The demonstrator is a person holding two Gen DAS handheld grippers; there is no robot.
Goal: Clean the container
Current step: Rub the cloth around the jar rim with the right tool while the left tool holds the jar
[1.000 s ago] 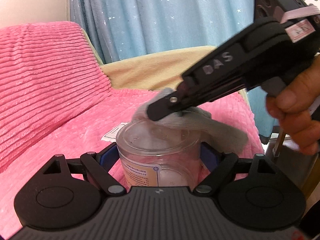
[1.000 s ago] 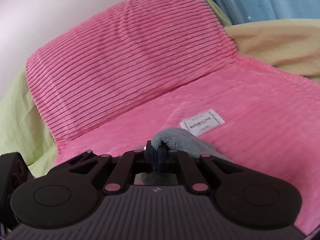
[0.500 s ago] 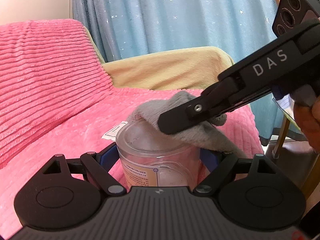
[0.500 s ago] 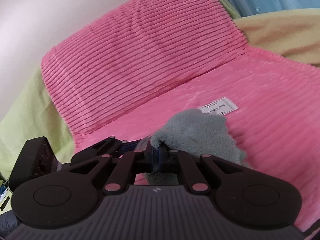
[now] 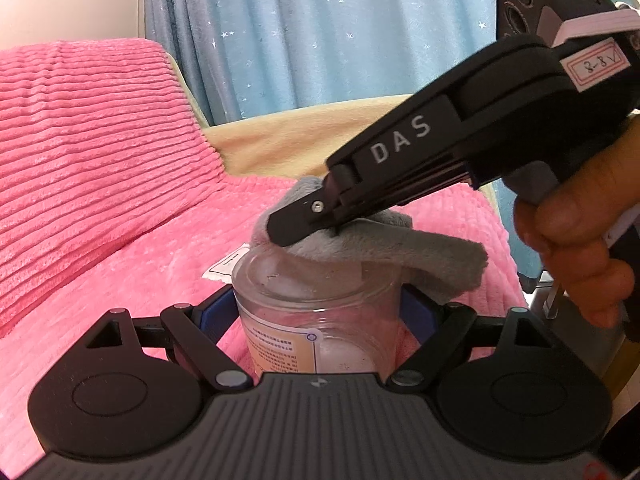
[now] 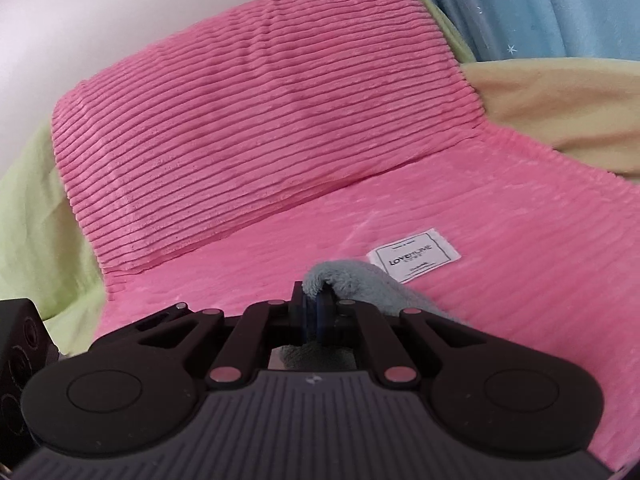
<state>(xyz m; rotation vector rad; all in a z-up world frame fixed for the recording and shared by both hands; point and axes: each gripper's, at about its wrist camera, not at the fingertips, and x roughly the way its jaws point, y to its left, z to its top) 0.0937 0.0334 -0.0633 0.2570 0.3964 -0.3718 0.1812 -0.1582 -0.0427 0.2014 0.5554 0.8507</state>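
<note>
The left gripper [image 5: 318, 312] has its blue-padded fingers [image 5: 214, 312] closed against opposite sides of a clear plastic container [image 5: 316, 320], holding it upright at its upper wall just under the rim. The container bears a pale printed label [image 5: 280, 350] on the side facing the camera, and pink fabric shows through its wall. Over its open mouth lies a grey plush cloth [image 5: 380, 250], draped across the far and right parts of the rim and hanging down past the right side. The right gripper [image 5: 296, 228] comes in from the upper right at a downward slant, its fingers pinched tight on the cloth with the tips just above the rim; in the right wrist view the two blue pads [image 6: 316, 312] meet with a fold of the cloth [image 6: 340, 280] bulging out ahead of them. A hand [image 5: 576, 248] wraps the grip of this tool at the right edge. Beneath and behind the container spreads a pink ribbed blanket [image 6: 520, 260] with a white sewn tag [image 6: 414, 255], rising to a pink ribbed cushion [image 6: 260, 120]. Beyond are beige fabric [image 5: 300, 140], a pale green sheet [image 6: 36, 220] and a blue starred curtain [image 5: 320, 28].
</note>
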